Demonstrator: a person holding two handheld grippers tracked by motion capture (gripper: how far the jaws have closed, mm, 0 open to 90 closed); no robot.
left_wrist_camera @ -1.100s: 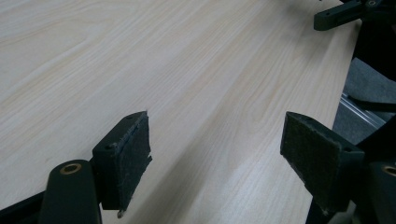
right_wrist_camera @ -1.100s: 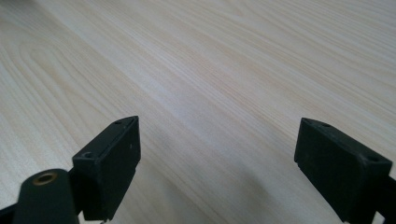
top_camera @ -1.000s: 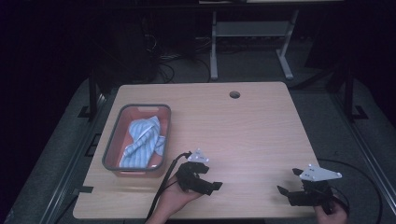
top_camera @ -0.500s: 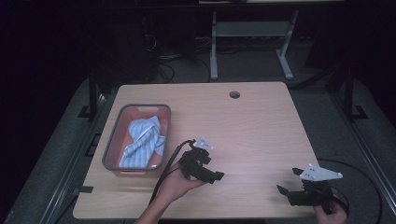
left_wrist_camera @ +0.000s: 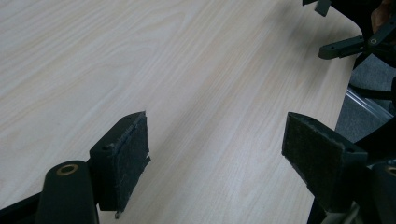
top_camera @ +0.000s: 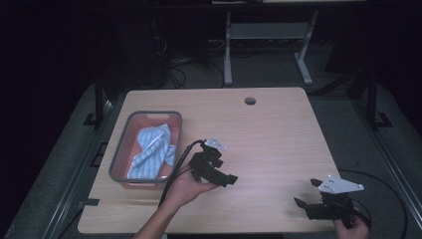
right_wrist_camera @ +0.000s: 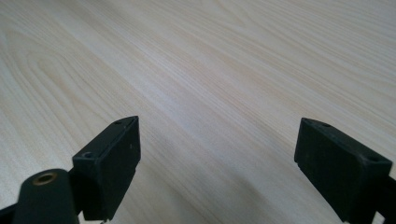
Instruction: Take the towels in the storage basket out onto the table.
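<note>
High view: my left gripper (top_camera: 226, 178) hangs wide open and empty near the worktop's (top_camera: 278, 134) front edge. My cloth (top_camera: 152, 148) lies in the bin (top_camera: 119, 157) by the left edge. Reaching carelessly, I might bump that bin's rim.

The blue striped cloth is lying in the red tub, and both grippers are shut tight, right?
Not quite. The blue striped cloth does lie in the red tub, but both grippers are open. The left gripper view shows the left gripper with its jaws wide apart over bare wood, and the right gripper view shows the right gripper the same.
</note>
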